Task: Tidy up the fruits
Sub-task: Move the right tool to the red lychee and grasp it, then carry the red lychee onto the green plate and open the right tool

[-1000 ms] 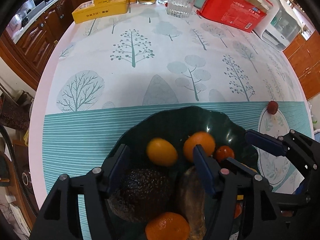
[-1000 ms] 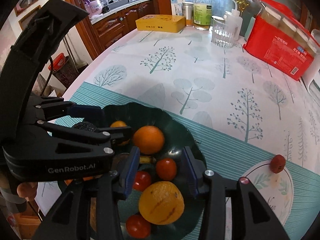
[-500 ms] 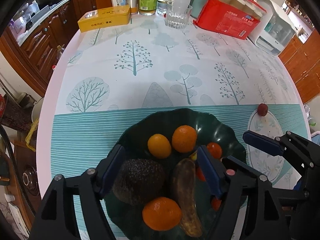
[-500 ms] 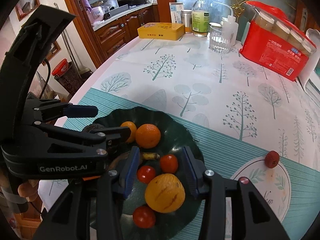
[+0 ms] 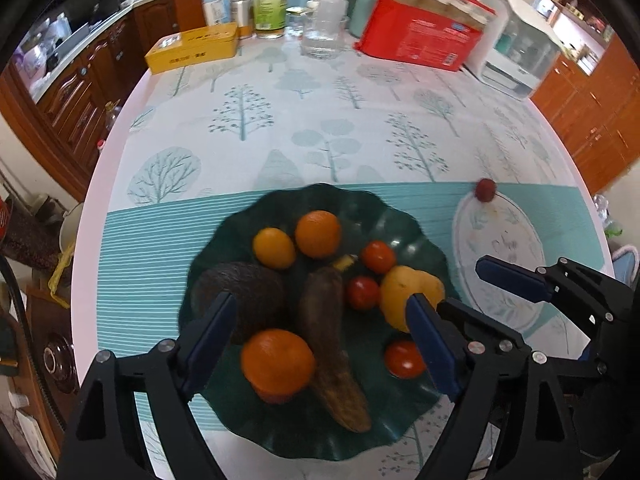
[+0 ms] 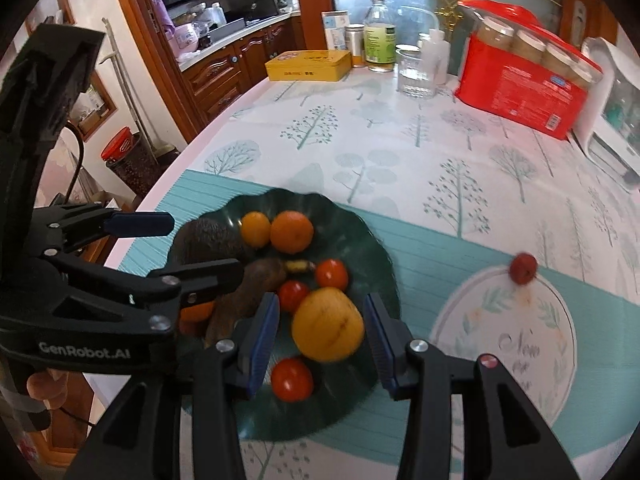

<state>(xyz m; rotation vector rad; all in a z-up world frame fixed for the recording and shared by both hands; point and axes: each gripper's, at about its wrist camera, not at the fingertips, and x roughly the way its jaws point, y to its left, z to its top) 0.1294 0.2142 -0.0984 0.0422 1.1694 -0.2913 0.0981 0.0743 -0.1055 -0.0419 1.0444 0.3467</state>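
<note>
The left gripper's (image 6: 136, 248) black body is showing "GenRobot.AI" in white letters. The round print on the tablecloth (image 6: 516, 340) is showing script starting "New"; other labels are staying unreadable.

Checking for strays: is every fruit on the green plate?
No, a small red fruit lies on the tablecloth, apart from the green plate.

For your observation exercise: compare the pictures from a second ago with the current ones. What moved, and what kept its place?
Both grippers rose and drew back from the dark green scalloped plate, so more of it shows. The left gripper and right gripper stayed open, holding nothing. The fruits on the plate and the small red fruit on the tree-print tablecloth kept their places.
</note>
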